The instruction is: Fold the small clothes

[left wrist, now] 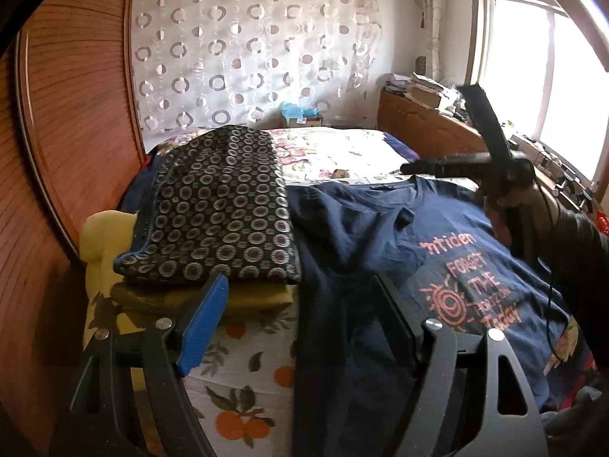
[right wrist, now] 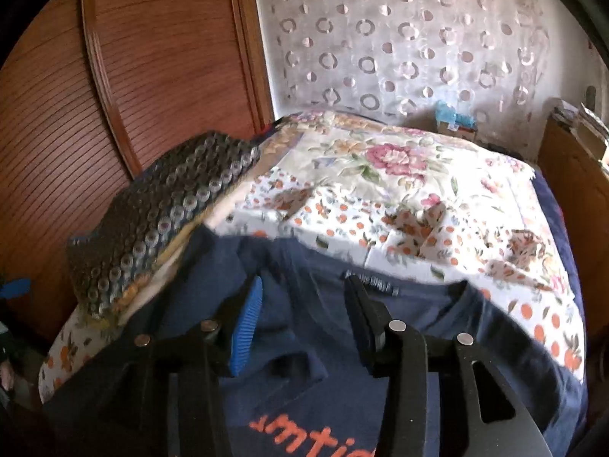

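A navy T-shirt [left wrist: 361,228] with an orange print lies spread face up on the flowered bed sheet [left wrist: 247,373]. My left gripper [left wrist: 297,304] hangs open over the shirt's left side, and cloth lies below and between the fingers without being pinched. In the right wrist view the right gripper [right wrist: 304,316] is open just above the shirt [right wrist: 304,400], close to its collar [right wrist: 384,289]. The pads are apart and press on nothing. Left of the shirt sits a folded dark garment with ring patterns [left wrist: 220,205] on a yellow one [left wrist: 102,236].
A brown slatted wardrobe [left wrist: 76,114] stands close along the left of the bed. A wooden cabinet [left wrist: 418,118] piled with clutter runs under the window [left wrist: 552,76] at right. A small box [left wrist: 304,118] sits at the bed's far end. A dark sleeve [left wrist: 578,243] reaches in from the right.
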`<state>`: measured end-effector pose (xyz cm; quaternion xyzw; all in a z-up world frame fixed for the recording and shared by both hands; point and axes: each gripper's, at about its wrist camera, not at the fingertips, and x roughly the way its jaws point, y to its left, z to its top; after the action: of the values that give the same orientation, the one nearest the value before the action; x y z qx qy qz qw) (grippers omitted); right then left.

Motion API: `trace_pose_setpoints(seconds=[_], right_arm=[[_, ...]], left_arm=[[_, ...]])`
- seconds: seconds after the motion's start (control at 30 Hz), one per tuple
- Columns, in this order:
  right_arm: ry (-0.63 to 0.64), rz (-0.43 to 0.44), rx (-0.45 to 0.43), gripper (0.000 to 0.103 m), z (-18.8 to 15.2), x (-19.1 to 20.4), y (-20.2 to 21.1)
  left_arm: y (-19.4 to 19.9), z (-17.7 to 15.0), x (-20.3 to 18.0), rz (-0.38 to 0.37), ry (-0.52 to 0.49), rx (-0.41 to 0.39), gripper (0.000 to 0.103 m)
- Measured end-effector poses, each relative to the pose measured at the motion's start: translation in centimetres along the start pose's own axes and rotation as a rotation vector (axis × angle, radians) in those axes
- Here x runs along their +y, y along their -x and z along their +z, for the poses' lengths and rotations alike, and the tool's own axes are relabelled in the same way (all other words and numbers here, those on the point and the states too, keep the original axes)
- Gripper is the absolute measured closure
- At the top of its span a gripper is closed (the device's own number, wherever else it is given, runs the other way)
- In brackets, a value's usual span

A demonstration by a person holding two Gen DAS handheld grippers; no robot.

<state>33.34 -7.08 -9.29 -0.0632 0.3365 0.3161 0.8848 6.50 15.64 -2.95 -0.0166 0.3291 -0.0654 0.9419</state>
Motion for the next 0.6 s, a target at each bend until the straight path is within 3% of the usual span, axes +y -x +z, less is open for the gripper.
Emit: trace_pose_setpoints(seconds=[0.1, 0.2, 0.43, 0.6], right_arm=[[0.018, -0.011, 0.012, 0.056, -1.8, -0.3, 0.7], [0.035, -0.031, 0.044, 0.056, -3.1, -1.5, 4.2], [0.066, -0.13, 0.147, 0.05, -6.9, -5.2, 4.4], [0.02, -0.185, 0.177, 0.05, -8.6, -8.2, 4.1]], left_arm=[[-0.6, 0.0, -0.6, -0.008, -0.001, 0.0, 0.026], [-1.9, 0.3, -1.3, -0.014, -0.006, 0.013, 0.026], [-5.3, 1.9, -2.7, -0.024, -0.017, 0.039, 0.026], [-7.7, 3.3, -3.3, -0.035, -0.019, 0.062, 0.026]])
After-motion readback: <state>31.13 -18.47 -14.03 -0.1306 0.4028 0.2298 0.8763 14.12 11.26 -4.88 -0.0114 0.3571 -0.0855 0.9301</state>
